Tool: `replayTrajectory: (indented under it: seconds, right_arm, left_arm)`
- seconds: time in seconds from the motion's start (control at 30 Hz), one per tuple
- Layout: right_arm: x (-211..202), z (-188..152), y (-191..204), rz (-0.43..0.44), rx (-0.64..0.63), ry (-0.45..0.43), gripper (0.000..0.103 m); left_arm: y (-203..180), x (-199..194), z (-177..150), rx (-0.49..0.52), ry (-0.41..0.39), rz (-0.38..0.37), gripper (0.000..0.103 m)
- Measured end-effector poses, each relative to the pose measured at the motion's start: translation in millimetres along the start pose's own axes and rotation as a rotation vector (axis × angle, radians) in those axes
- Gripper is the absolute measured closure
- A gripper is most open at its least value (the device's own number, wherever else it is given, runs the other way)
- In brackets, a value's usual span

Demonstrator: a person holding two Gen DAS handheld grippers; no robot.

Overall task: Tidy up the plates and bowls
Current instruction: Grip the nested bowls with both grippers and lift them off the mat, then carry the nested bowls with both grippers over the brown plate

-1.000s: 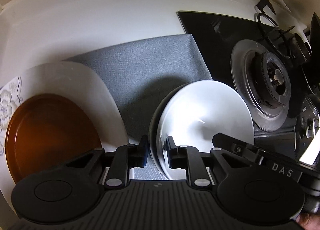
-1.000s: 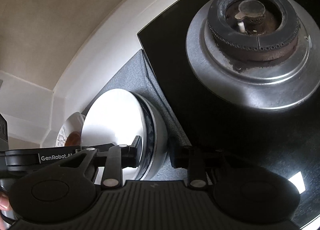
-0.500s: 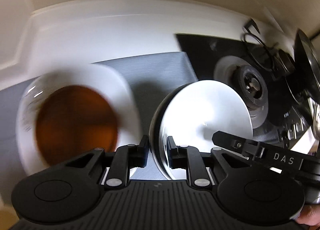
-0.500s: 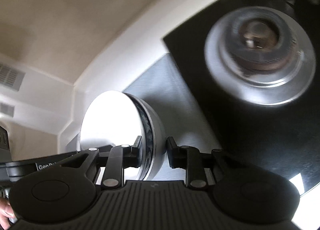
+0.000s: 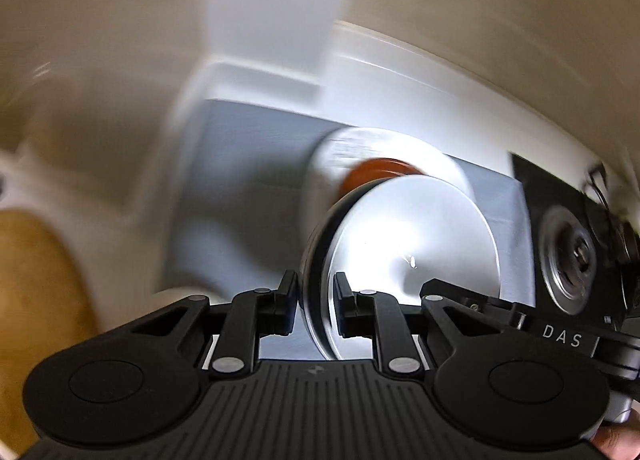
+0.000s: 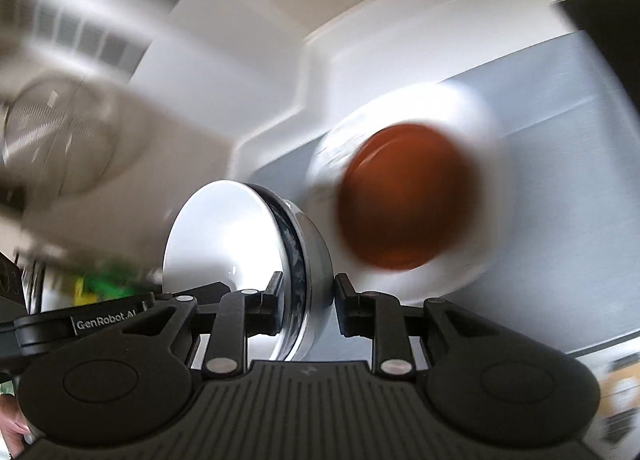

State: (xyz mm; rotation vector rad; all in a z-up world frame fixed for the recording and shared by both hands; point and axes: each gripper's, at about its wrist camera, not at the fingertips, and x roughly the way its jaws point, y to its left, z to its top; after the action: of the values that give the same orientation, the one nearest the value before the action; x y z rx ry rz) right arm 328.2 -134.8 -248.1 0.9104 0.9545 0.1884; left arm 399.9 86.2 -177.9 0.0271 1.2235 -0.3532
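A white bowl [image 5: 412, 244] with a dark patterned band under its rim [image 6: 296, 256] hangs in the air, tipped on edge. My left gripper [image 5: 316, 288] is shut on one side of its rim. My right gripper [image 6: 306, 292] is shut on the opposite side. Each gripper's body also shows in the other's view: the right gripper [image 5: 560, 340] and the left gripper [image 6: 104, 326]. Beyond the bowl, a brown plate [image 6: 408, 196] lies on a larger white plate [image 6: 472, 116] on the grey mat [image 6: 560, 140]. In the left wrist view the brown plate [image 5: 380, 172] is mostly hidden by the bowl.
A black stove top with a metal burner [image 5: 568, 260] lies to the right of the grey mat [image 5: 248, 164]. A white counter ledge and wall [image 5: 400, 72] run behind. Blurred shapes, one round with a mesh face [image 6: 52, 132], fill the left of the right wrist view.
Both grippers rose and swung left, carrying the bowl between them. The burner left the right wrist view. The stacked plates now sit behind the bowl instead of left of it.
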Motion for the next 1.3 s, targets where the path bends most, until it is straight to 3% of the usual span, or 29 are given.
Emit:
replayTrajectory:
  seconds: [0.2, 0.43, 0.87, 1.1, 1.3]
  right_arm:
    - [39.6, -23.0, 58.6, 0.022, -0.136, 0.112, 0.075]
    - [67.3, -49.8, 82.0, -0.029, -0.229, 0.203, 0.075]
    - [120.6, -77.5, 93.8, -0.157, -0.413, 0.268, 0.077]
    - [122.5, -83.4, 107.1, -0.189, -0.573, 0.249, 0.076]
    - [125.0, -78.2, 118.4, -0.212, -0.661, 0.232, 0.072]
  left_arm:
    - [73.5, -20.2, -21.7, -0.131, 0.011, 0.031, 0.084]
    - [123.8, -2.9, -49.0, -0.239, 0.093, 0.038, 0.084]
    - [153.8, 35.8, -69.7, -0.273, 0.212, -0.013, 0.083]
    - [165.1, 37.5, -72.1, -0.294, 0.213, -0.068, 0.083]
    - [171.2, 24.7, -66.4, -0.298, 0.149, -0.083, 0.084]
